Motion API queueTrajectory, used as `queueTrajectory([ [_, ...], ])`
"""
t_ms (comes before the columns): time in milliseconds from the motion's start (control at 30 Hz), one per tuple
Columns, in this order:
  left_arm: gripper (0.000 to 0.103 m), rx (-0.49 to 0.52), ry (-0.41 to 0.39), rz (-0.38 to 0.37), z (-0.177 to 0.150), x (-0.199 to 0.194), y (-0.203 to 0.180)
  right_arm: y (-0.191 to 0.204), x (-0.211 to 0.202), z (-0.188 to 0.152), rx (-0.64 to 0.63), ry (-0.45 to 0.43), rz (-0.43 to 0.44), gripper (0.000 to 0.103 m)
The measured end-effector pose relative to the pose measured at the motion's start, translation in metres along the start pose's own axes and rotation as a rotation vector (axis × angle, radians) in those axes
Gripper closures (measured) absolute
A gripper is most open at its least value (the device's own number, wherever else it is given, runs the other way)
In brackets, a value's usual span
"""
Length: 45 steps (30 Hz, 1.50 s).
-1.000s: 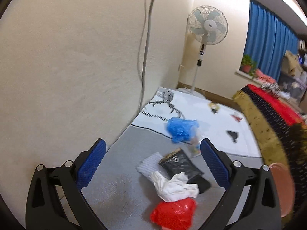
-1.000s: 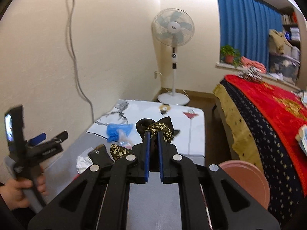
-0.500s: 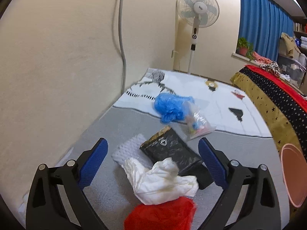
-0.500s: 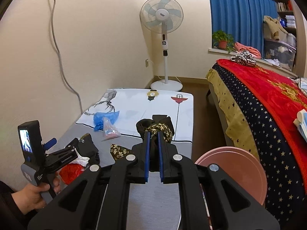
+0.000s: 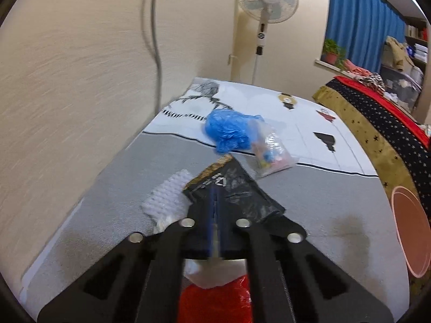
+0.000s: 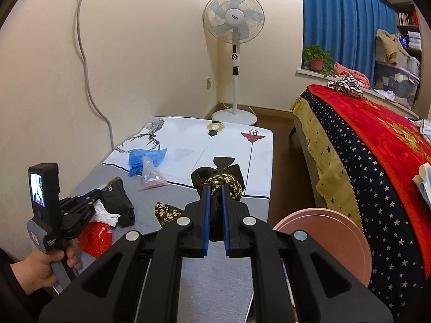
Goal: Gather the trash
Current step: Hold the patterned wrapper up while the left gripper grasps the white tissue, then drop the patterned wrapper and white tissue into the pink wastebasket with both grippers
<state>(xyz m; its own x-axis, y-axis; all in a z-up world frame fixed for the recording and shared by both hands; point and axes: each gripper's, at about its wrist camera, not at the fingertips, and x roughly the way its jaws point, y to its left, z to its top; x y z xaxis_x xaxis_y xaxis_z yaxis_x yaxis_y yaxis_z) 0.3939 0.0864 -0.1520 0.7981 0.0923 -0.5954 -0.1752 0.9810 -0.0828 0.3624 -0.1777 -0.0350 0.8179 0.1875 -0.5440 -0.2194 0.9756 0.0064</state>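
Note:
Trash lies on a grey mat: a black plastic bag (image 5: 237, 191), white bubble wrap (image 5: 169, 199), white crumpled paper (image 5: 212, 276), a red bag (image 5: 215, 301), a blue bag (image 5: 229, 129) and a clear packet (image 5: 272, 153). My left gripper (image 5: 215, 202) is shut, its tips over the black bag; whether it grips anything I cannot tell. It also shows in the right wrist view (image 6: 89, 196). My right gripper (image 6: 214, 188) is shut on a dark cloth with gold flowers (image 6: 221, 181), held above the mat.
A pink bin (image 6: 323, 242) stands at the mat's right edge, also in the left view (image 5: 409, 231). A bed with a red starred blanket (image 6: 377, 161) is to the right. A standing fan (image 6: 234, 27) and a wall cable (image 6: 89, 67) are behind.
My left gripper went from wide open to shut above the trash pile. My right gripper kept hold of the flowered cloth and drew back a little.

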Motion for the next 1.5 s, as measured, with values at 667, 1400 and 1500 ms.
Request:
queueTrajectory([
  [667,0.103,-0.028,-0.094,-0.068,0.072,-0.107,-0.001,0.002,-0.025,0.005,0.019,-0.047,0.096,0.094],
  [1400,0.103,0.152,-0.017,-0.307,0.066,-0.136,-0.139,-0.062,-0.054,-0.014,0.068,-0.025,0.036,0.094],
  [1500,0.103,0.198,-0.007,-0.339,0.061,-0.129,-0.169,-0.084,-0.052,-0.021,0.081,0.005,-0.005,0.094],
])
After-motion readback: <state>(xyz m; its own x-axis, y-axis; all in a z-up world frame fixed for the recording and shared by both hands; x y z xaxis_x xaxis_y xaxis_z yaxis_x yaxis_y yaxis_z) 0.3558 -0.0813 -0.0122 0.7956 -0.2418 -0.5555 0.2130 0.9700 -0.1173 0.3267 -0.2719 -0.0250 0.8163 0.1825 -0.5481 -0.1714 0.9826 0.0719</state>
